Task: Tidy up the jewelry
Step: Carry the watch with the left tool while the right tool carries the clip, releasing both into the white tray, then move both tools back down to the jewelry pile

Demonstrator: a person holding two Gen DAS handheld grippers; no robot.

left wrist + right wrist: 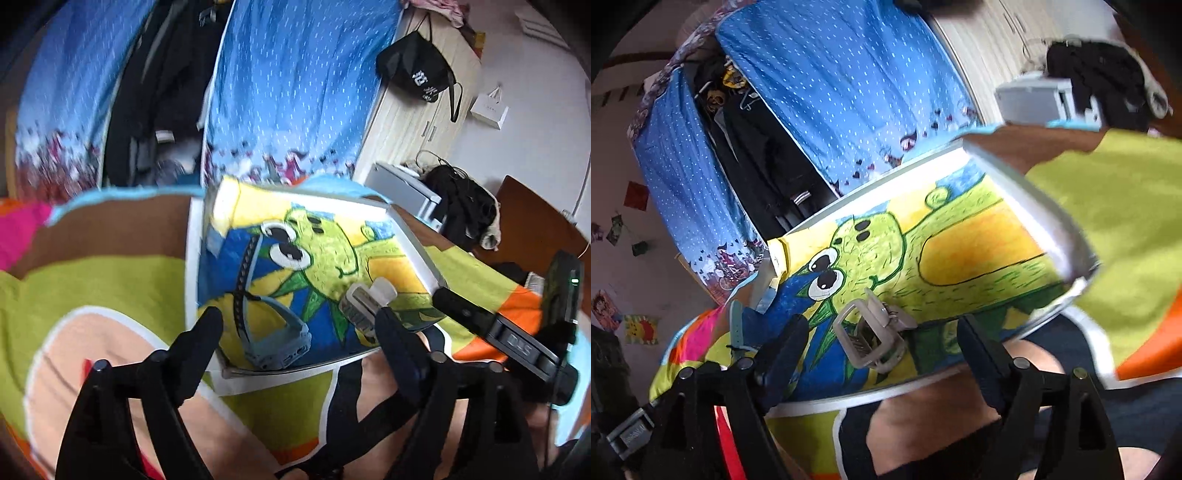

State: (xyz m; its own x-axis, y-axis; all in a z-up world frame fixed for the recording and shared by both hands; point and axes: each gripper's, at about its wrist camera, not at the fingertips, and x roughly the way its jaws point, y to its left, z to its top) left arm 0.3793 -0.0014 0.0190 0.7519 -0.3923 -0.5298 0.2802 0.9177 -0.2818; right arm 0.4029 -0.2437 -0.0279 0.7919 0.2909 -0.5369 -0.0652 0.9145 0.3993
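Note:
A shallow white box [417,243] with a green cartoon drawing inside lies on a colourful blanket. In it lie a grey-blue watch [275,336] with a perforated strap and a pale hair claw clip [364,301]. My left gripper [299,325] is open, its fingers straddling the box's near edge with the watch between them. In the right wrist view the claw clip [871,336] lies in the box [1067,243] between the fingers of my open right gripper [881,338]. The watch [737,328] shows at the left edge there.
The right hand-held gripper [517,339] shows at the right of the left wrist view. The blanket [110,288] covers a bed. Blue curtains [295,81], hanging dark clothes, a white wardrobe and a grey box [1034,99] stand behind.

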